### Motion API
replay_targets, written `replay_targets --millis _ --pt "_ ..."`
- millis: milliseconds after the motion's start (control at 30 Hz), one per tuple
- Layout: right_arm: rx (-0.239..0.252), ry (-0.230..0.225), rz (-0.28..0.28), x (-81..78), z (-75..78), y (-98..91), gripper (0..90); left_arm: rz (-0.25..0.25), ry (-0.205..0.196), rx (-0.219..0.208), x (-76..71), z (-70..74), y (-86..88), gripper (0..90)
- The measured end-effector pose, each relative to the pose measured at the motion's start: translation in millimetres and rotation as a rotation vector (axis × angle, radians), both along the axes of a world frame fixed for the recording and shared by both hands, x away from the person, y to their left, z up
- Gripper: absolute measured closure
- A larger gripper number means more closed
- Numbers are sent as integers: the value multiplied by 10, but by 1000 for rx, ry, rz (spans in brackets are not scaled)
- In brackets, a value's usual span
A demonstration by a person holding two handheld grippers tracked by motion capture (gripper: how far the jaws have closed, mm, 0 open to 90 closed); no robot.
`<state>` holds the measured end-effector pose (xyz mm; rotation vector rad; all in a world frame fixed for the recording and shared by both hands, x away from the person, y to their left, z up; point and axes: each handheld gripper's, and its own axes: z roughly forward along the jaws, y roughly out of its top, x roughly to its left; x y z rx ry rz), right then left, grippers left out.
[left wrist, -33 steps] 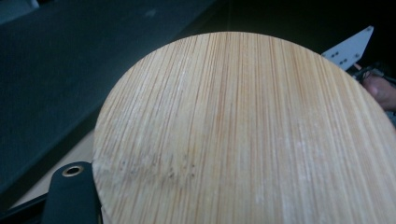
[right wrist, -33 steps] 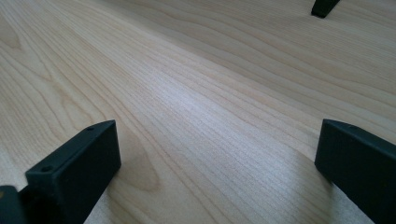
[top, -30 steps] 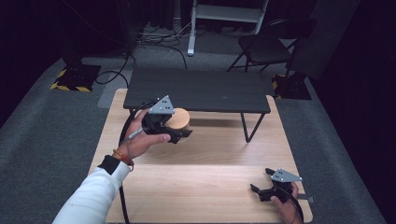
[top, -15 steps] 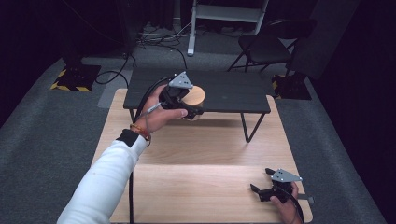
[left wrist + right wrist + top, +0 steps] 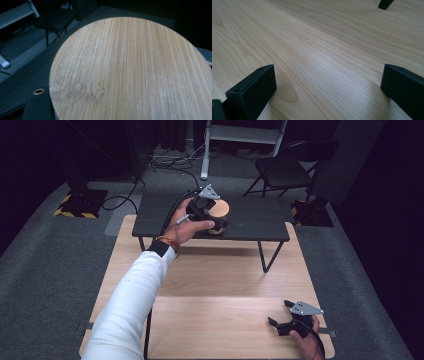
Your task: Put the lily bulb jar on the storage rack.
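The left gripper [image 5: 216, 222], at upper centre of the high view, is clamped on a round bamboo lid [image 5: 218, 209] over the black bench [image 5: 260, 222]. The lid looks stiff, light and rather smooth; a grip at its edge seems best. The right gripper [image 5: 280, 316] rests wide open and empty on the wooden table [image 5: 225, 285], lower right. Nothing stands in the way on the bench.
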<state>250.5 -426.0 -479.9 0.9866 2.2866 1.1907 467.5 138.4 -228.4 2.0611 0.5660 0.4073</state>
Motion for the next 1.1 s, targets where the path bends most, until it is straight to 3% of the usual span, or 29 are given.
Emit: replay_targets --millis 67,267,567,667,700,800,900,1100 --pt "0 0 0 0 0 0 0 -1 7 -5 28 -10 -5 257" --pt "0 0 0 0 0 0 0 -14 20 31 137 -61 -97 257" --pt "0 0 0 -1 0 1 0 -4 36 -15 173 -131 -91 249" --pt "-1 -4 1 -3 -3 1 0 -7 56 -55 183 -165 -36 160" --pt "-1 -4 1 -4 -3 2 0 -9 51 -53 174 -172 -37 201" --pt "-3 -5 0 -7 -2 4 0 -12 55 -61 171 -192 -32 137" --pt "-2 -4 1 -5 -2 2 0 -10 54 -70 156 -205 -16 147" --pt "-3 -7 0 -10 -3 5 0 17 36 -102 100 -228 25 82"
